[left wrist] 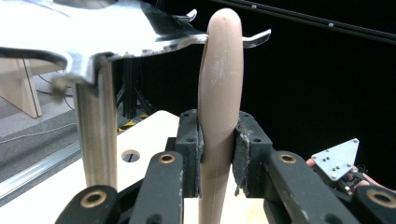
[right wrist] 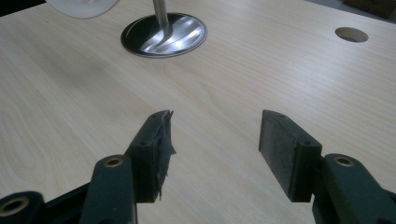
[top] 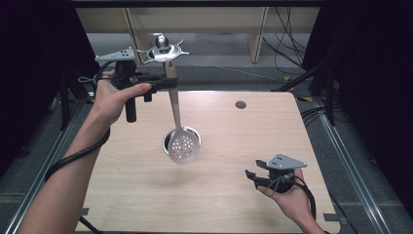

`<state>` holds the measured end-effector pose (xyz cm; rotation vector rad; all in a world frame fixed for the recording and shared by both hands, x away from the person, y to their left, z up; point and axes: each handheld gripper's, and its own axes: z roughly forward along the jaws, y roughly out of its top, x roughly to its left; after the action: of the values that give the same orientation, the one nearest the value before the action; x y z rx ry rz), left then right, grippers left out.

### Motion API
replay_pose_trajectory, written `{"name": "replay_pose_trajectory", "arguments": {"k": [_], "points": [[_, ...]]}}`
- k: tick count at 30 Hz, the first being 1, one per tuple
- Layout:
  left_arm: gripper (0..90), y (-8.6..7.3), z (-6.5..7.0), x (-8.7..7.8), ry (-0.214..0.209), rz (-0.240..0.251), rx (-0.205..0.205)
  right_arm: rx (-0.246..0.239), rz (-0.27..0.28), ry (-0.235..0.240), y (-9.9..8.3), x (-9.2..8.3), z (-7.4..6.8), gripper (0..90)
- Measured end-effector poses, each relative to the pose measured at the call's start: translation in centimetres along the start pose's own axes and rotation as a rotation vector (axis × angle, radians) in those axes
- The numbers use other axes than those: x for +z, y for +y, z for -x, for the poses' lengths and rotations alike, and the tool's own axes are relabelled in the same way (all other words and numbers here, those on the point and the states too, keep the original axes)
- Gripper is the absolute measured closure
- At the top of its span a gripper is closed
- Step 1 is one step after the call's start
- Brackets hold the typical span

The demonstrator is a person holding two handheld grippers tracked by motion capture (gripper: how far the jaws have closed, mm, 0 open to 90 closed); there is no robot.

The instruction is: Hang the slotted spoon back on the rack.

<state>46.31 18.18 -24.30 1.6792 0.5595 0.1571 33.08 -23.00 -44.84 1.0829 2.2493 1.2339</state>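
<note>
1. The left gripper was held high over the far-left part of the table; its jaws were closed on the upper handle of a slotted spoon; the person's left hand wrapped the gripper's grip.
2. In the left gripper view the pale handle stood upright between the two pads, both pressing against it; its rounded tip rose beside the edge of the rack's top.
3. The spoon hung down from the jaws, its round perforated bowl lowest, in front of the stand's base in the high view; whether the bowl touched the table I could not tell.
4. A metal utensil stand stood near the middle of the table; its star-shaped hook plate sat on top, just beside the gripped handle; its post ran down at the left of the left gripper view; its round shiny base rested on the wood.
5. The right gripper was low over the near-right part of the table, held by the right hand; its jaws stood wide apart with nothing between them; the left pad looked torn at its edge.
6. A round hole lay in the far part of the tabletop, right of the stand.
</note>
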Motion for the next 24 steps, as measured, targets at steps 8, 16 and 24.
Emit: {"name": "replay_pose_trajectory", "arguments": {"k": [8, 16, 24], "points": [[73.0, -0.11, -0.24, -0.04, -0.012, 0.004, 0.009, -0.022, 0.005, -0.002, 0.01, 0.05, 0.13, 44.3], [71.6, -0.38, -0.44, -0.14, 0.002, 0.018, 0.014, -0.001, 0.000, -0.003, -0.01, 0.01, -0.07, 44.0], [71.4, -0.69, -0.21, -0.11, 0.016, 0.037, 0.010, -0.003, -0.001, -0.003, -0.02, 0.03, -0.14, 43.7]]}}
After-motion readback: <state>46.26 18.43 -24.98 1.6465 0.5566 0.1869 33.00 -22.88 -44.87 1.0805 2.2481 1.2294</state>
